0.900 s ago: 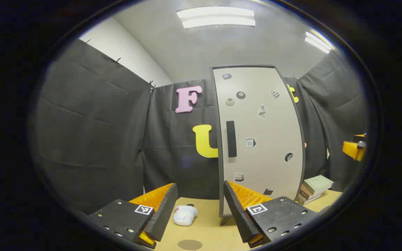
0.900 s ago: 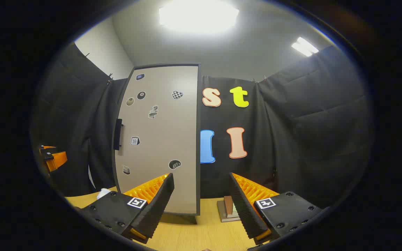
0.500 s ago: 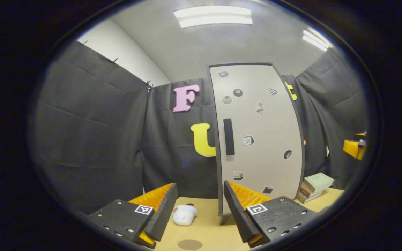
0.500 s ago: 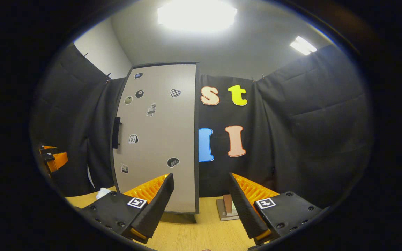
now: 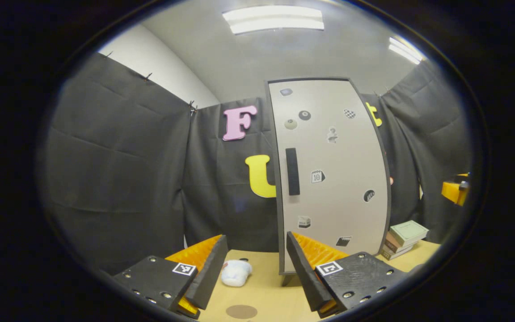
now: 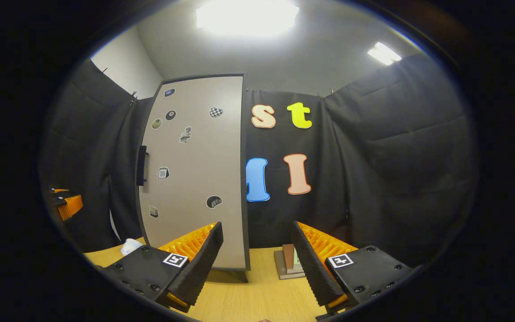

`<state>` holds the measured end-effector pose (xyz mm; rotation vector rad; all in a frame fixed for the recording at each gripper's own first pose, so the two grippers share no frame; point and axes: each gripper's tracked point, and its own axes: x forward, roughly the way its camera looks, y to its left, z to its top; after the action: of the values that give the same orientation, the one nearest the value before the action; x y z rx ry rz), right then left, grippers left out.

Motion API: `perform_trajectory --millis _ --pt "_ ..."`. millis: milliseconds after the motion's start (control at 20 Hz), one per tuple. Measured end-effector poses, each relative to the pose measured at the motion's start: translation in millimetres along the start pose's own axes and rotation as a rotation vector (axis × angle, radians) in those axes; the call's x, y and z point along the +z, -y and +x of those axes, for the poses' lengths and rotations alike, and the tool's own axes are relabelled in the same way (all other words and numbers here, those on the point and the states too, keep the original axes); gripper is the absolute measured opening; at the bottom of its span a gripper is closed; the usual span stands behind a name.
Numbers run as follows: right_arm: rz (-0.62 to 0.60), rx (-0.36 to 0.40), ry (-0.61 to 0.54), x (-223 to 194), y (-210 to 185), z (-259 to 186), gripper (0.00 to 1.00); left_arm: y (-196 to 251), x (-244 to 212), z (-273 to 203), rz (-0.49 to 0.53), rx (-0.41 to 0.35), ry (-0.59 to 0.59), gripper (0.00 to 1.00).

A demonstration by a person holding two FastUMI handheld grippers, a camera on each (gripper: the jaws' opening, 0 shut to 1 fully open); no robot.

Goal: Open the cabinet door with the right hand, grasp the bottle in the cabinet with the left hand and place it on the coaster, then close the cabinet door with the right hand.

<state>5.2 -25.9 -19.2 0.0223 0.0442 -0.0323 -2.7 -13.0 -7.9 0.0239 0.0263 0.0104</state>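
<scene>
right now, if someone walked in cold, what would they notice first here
The tall pale cabinet door, shut and dotted with small stickers, stands upright on the wooden table, its dark handle near its left edge. Both the left gripper and right gripper hang open before it, and a round coaster lies on the table.

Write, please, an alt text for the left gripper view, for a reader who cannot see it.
A tall grey cabinet door with a black vertical handle stands shut on a light wooden table. The open left gripper points toward it, over a round brown coaster and a small white crumpled object.
</scene>
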Motion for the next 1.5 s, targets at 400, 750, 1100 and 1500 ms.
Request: perform_trajectory --millis 400,750,1100,1500 --pt "-0.002 0.051 -0.006 2.7 1.3 15.6 0.98 5.2 -0.3 -5.0 -0.007 0.051 -0.006 0.82" --pt "0.037 0.173 0.014 25.3 -40.0 46.9 0.96 -28.5 -8.5 -19.3 0.039 0.159 -0.037 0.82" --pt "0.034 0.24 0.049 61.8 -114.4 83.0 0.94 -85.8 -18.0 -9.4 0.047 0.213 -0.051 0.8" --pt "0.059 0.33 0.056 94.9 -216.0 110.3 0.96 -158.2 -34.9 6.9 0.04 0.254 -0.063 0.8"
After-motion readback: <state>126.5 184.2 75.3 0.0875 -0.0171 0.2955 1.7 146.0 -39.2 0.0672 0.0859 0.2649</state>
